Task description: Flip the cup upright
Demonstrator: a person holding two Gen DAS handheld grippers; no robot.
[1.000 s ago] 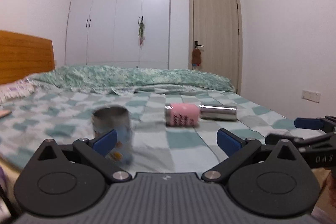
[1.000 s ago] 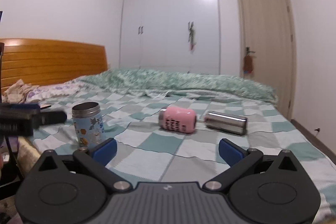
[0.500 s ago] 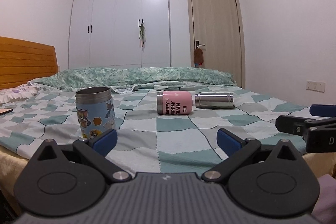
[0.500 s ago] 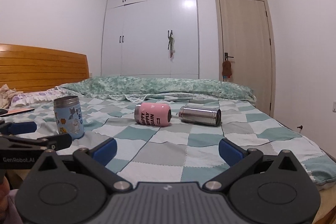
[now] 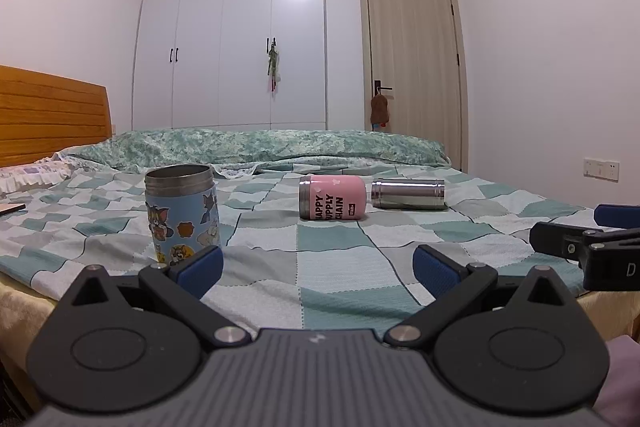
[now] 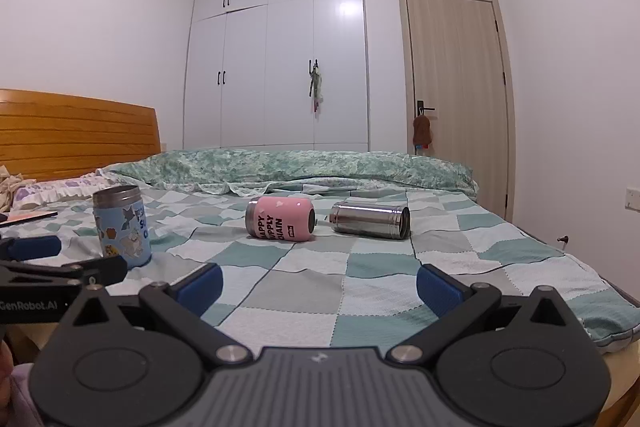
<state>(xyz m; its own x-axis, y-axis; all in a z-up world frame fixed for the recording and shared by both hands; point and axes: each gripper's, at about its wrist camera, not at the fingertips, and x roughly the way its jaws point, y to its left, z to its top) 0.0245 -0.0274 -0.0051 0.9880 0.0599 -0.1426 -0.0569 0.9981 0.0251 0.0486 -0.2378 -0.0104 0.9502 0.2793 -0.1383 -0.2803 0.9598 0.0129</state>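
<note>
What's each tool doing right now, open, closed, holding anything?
Left tool: open, holding nothing, short of the blue cartoon cup.
Right tool: open, holding nothing, facing the pink cup lying on its side.

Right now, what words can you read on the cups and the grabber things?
"HAPPY SUPPLY CHAIN" on the pink cup lying on its side.
"GenRobot.AI" on the left gripper, seen from the right wrist camera.
"D" on the right gripper; the rest is cut off.
Blue cartoon cup: big letters, partly hidden, unreadable.
Pink cup's small black tag: too small.
Steel cup: no text.
</note>
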